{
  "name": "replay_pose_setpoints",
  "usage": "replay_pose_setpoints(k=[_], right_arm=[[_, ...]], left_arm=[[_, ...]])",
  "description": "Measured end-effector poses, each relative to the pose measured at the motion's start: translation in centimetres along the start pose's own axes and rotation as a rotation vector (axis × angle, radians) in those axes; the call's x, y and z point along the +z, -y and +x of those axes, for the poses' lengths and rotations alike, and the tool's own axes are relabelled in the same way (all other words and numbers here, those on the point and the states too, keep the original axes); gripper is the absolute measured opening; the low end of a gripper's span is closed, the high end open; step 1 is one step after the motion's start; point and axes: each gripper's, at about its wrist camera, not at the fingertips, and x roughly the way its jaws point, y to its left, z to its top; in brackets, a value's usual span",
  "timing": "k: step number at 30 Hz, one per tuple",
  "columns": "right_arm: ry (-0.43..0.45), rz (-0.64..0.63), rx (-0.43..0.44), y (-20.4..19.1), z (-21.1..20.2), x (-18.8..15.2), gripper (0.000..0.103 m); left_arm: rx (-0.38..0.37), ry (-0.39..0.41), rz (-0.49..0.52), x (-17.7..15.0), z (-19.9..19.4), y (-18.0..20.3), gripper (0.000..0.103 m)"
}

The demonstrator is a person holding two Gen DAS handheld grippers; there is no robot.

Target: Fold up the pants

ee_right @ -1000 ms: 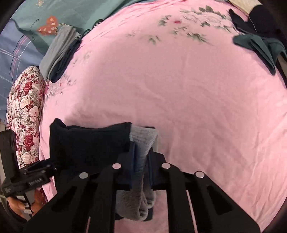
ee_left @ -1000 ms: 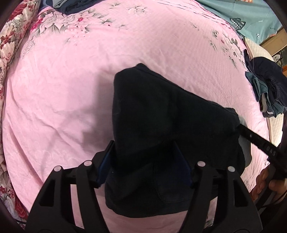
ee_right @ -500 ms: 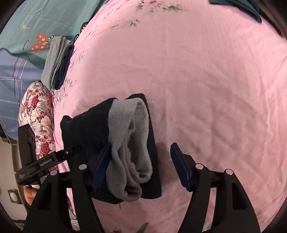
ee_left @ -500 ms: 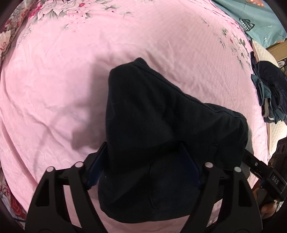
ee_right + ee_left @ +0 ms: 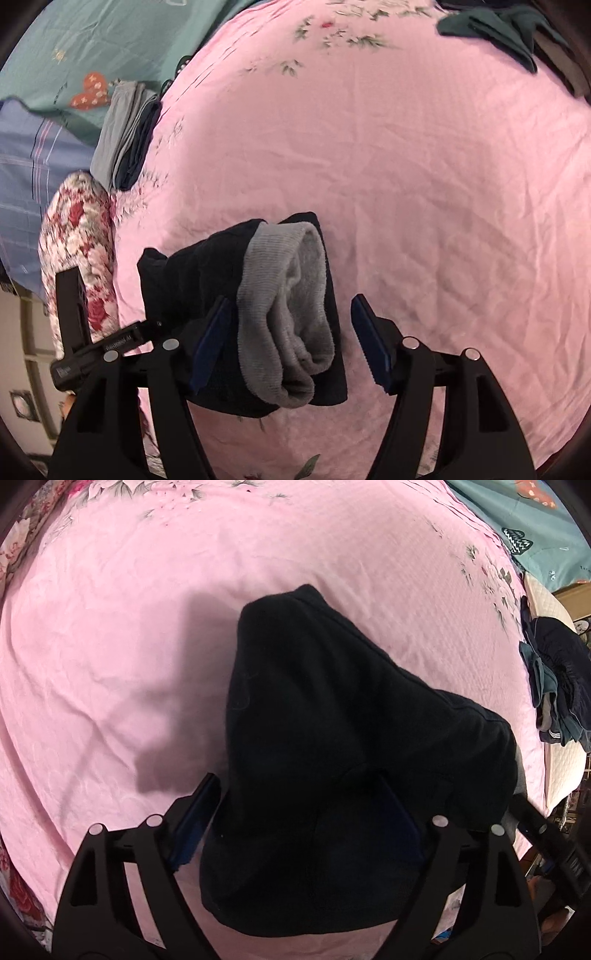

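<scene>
The folded dark pants lie in a thick bundle on the pink bedspread. My left gripper points steeply down over their near end; its jaws are opening, the bundle fills the gap, and the pads sit at the cloth's edges. In the right wrist view the same pants show their grey fleece lining at the folded end. My right gripper is open around that end; the left pad is beside the grey cloth and the right pad stands clear of it. The left gripper's body shows at the far left.
A stack of folded grey and dark clothes lies by a floral pillow and teal bedding. A heap of unfolded dark and teal garments sits at the bed's right edge, with the right gripper's body below it.
The right gripper went from shut on the grey-lined end to open, and that end dropped onto the bed. The left jaws have spread wider around the bundle.
</scene>
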Motion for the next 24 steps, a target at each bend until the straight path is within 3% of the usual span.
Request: replay_pose_setpoints(k=[5, 9, 11, 13, 18, 22, 24], right_arm=[[-0.114, 0.014, -0.016, 0.1, 3.2, -1.2, 0.079], [-0.089, -0.03, -0.041, -0.9, 4.1, -1.4, 0.086], [-0.086, -0.045, -0.039, -1.2, 4.3, -1.4, 0.082], [-0.096, -0.064, -0.036, -1.4, 4.5, -1.3, 0.057], [-0.079, -0.103, -0.011, -1.1, 4.3, -1.8, 0.051], [-0.092, -0.092, 0.017, -0.6, 4.5, -1.7, 0.054], [-0.098, -0.087, 0.025, -0.5, 4.5, -1.5, 0.054]], left_arm=[[-0.008, 0.0, -0.021, -0.4, 0.0, -0.5, 0.09], [-0.005, 0.012, -0.015, -0.9, -0.2, -0.5, 0.09], [-0.012, 0.006, 0.0, -1.0, -0.3, -0.3, 0.09], [-0.021, -0.001, 0.008, -1.1, -0.3, -0.3, 0.092], [-0.065, -0.029, 0.002, -1.3, 0.7, -0.3, 0.101], [-0.024, -0.011, 0.035, -1.3, 1.2, 1.0, 0.101], [-0.001, 0.02, 0.085, -1.5, 0.8, 2.1, 0.088]])
